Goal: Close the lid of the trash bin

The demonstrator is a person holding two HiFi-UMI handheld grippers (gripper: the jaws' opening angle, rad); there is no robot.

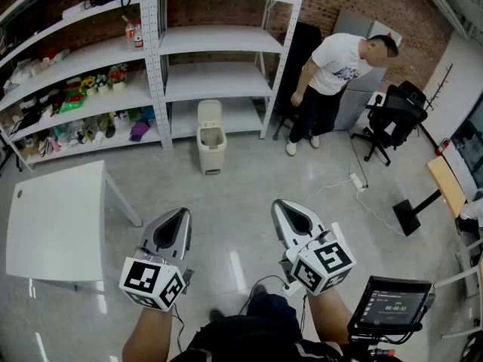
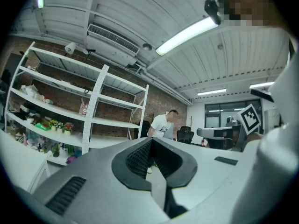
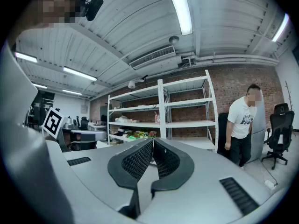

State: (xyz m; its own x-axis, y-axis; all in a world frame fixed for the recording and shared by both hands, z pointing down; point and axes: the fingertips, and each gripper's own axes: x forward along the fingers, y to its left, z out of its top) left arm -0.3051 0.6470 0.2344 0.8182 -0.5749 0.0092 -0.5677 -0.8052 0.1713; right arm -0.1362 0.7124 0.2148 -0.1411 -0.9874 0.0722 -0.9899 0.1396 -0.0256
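A beige pedal trash bin (image 1: 211,143) stands on the floor in front of the white shelving, its lid (image 1: 209,114) raised upright. In the head view my left gripper (image 1: 181,214) and right gripper (image 1: 281,204) are held side by side low in the frame, well short of the bin, both pointing toward it. Both are shut with nothing between the jaws. In the left gripper view the left gripper (image 2: 150,140) points upward at shelves and ceiling; the right gripper (image 3: 152,141) does the same in its own view. The bin is hidden in both gripper views.
A white table (image 1: 54,221) stands at the left. White shelving (image 1: 215,47) lines the brick wall. A person in a white shirt (image 1: 329,78) stands at the back right near a black office chair (image 1: 392,115). A power strip with cable (image 1: 356,181) lies on the floor.
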